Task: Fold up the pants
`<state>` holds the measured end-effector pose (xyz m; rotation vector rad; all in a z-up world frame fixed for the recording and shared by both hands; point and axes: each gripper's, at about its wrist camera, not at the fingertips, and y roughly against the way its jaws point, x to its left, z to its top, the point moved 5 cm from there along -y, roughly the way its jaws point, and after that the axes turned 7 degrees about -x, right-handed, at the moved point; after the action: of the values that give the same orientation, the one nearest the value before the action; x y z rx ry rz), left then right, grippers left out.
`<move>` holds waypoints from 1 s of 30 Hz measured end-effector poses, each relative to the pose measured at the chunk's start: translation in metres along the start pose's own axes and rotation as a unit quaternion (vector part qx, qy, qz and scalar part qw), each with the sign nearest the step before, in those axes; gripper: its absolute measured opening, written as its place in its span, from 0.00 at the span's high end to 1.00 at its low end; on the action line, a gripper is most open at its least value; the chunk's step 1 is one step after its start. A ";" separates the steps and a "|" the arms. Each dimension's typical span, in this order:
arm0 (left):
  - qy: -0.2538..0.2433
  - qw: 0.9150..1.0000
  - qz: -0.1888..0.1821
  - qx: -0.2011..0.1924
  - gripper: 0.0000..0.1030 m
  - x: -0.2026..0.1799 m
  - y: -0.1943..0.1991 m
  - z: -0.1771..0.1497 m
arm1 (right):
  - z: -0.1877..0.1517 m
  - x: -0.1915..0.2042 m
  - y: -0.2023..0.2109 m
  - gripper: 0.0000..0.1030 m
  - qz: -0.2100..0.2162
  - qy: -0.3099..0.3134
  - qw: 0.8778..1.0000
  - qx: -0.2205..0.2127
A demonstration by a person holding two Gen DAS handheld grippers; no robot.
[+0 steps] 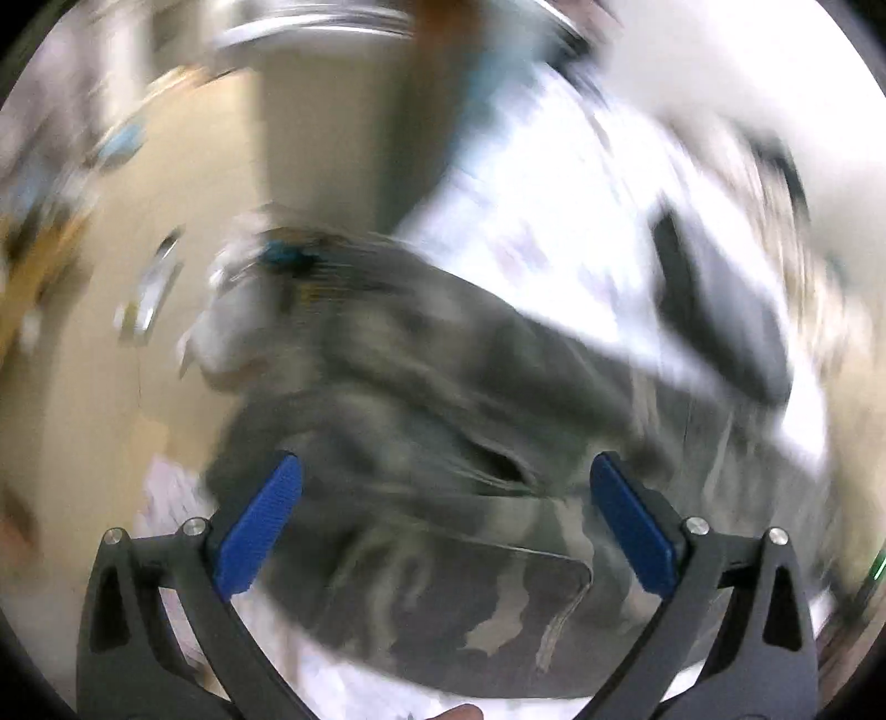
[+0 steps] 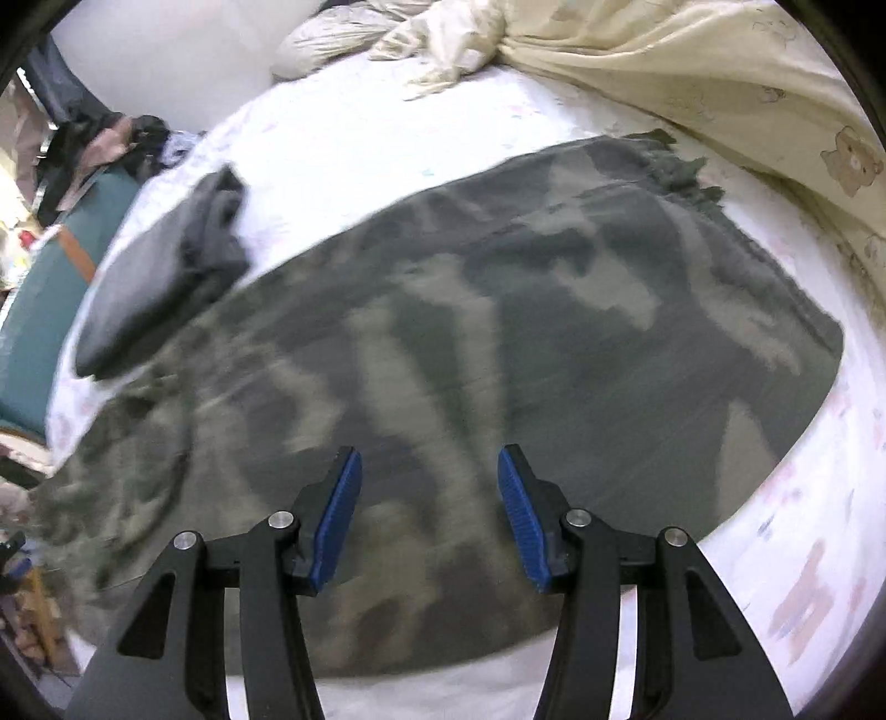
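Camouflage pants [image 2: 498, 310] lie spread across a white bed sheet [image 2: 360, 127], frayed leg ends at the far right. My right gripper [image 2: 429, 515] is open and empty, hovering just above the middle of the pants. In the blurred left wrist view the bunched waist end of the pants [image 1: 421, 421] lies near the bed edge, with a back pocket [image 1: 476, 603] close to the camera. My left gripper [image 1: 443, 531] is wide open and empty over that end.
A folded dark garment [image 2: 166, 266] lies on the bed beside the pants; it also shows in the left wrist view [image 1: 714, 310]. A cream bear-print blanket [image 2: 720, 94] and a pillow [image 2: 332, 39] lie at the far side. Clutter [image 2: 83, 149] sits off the bed's left edge.
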<state>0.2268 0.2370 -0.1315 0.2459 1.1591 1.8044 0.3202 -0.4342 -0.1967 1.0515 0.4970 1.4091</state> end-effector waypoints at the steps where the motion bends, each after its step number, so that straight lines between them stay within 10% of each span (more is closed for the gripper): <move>1: 0.068 0.997 -0.009 -0.022 0.00 0.029 0.013 -0.002 | -0.004 0.007 0.005 0.47 0.004 0.003 1.000 0.000; 5: 0.244 0.963 -0.078 -0.084 0.00 0.089 0.031 -0.037 | -0.017 0.054 0.019 0.44 0.029 0.038 0.999 0.002; 9: 0.288 0.952 -0.057 -0.091 0.01 0.128 0.011 -0.056 | -0.031 0.072 0.029 0.44 0.045 0.042 0.998 0.004; 14: 0.257 0.960 -0.108 -0.039 0.06 0.120 -0.046 -0.062 | -0.048 0.058 0.036 0.44 0.038 0.013 0.999 0.018; 19: 0.275 0.941 -0.193 -0.039 0.10 0.115 -0.075 -0.040 | -0.045 0.042 0.032 0.44 -0.010 0.010 1.000 0.010; 21: 0.271 0.941 -0.196 -0.043 0.15 0.112 -0.081 -0.033 | -0.044 0.041 0.027 0.44 -0.018 0.014 1.000 0.011; 24: 0.258 0.946 -0.193 -0.046 0.65 0.109 -0.080 -0.033 | -0.045 0.044 0.019 0.44 -0.023 0.020 0.999 0.017; 30: 0.165 0.976 -0.106 -0.089 0.75 0.066 -0.037 -0.011 | -0.042 0.044 0.022 0.44 0.015 -0.005 1.000 0.012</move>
<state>0.2069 0.2868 -0.1864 -0.2843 1.1891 1.7850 0.2804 -0.3838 -0.1864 1.0898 0.4938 1.4271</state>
